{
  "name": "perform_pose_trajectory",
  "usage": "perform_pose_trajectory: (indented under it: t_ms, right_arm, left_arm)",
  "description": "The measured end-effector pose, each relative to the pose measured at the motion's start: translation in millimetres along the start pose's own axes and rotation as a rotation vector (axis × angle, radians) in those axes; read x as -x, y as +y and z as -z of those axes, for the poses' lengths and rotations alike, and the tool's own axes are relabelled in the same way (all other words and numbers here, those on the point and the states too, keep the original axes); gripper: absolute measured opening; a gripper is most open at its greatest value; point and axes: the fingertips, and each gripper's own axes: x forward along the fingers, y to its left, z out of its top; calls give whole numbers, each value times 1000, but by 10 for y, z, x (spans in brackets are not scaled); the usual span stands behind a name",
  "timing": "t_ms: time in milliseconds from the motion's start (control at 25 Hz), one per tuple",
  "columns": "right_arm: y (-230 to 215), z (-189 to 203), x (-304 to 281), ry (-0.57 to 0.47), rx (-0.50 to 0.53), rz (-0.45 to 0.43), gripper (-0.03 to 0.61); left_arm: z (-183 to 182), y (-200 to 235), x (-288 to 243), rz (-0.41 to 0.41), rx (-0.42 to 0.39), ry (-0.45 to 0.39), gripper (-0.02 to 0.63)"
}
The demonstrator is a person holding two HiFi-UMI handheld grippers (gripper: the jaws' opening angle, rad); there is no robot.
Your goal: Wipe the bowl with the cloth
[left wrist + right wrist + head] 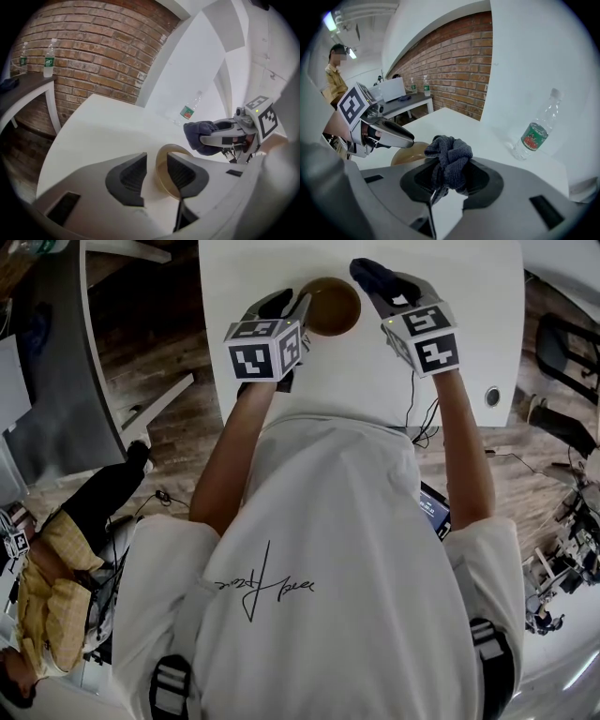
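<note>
- White table [450, 296]: fills the top of the head view, and the bowl stands on it near its front edge.
- Brick wall [459, 56]: rises behind the table in both gripper views.
- Wood floor [187, 362]: shows to the left of the table in the head view.
- Person in a yellow shirt [335, 75]: stands well apart from the table, behind the left gripper as the right gripper view shows it.
- Side table [28, 86]: stands against the brick wall and carries two upright bottles [49, 58].
- Left gripper [157, 159]: its jaws stand apart, one on either side of the near rim of the bowl. The outer pad is clear of the rim. The other pad seems to sit inside the bowl, though whether it touches the wall is hard to tell.
- Right gripper [450, 164]: its jaws are clamped on the cloth. It hovers above the table just beside the bowl's right side, opposite the left gripper.
- Brown bowl [330, 306]: round and shallow, it sits between the two grippers.
- Dark grey cloth [450, 152]: bunched into a wad that bulges out above the right gripper's jaws. It is near the bowl's rim but apart from it.
- Clear plastic bottle with a green and red label [534, 131]: lies on the table to the right, well apart from the bowl.
</note>
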Motion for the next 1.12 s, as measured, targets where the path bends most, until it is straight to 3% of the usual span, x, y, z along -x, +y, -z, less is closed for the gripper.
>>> perform_pose_trajectory:
  t_ms: [80, 600, 1120]
  right_arm:
    - [-36, 7, 92, -9, -12, 3, 104]
    - [-219, 135, 930, -100, -132, 47, 104]
    - [121, 149, 1349, -211, -180, -4, 104]
  left_arm:
    - [-40, 39, 65, -15, 12, -30, 172]
    - [-431, -34, 686, -25, 41, -293, 172]
    - [-477, -627, 1029, 93, 32, -362, 153]
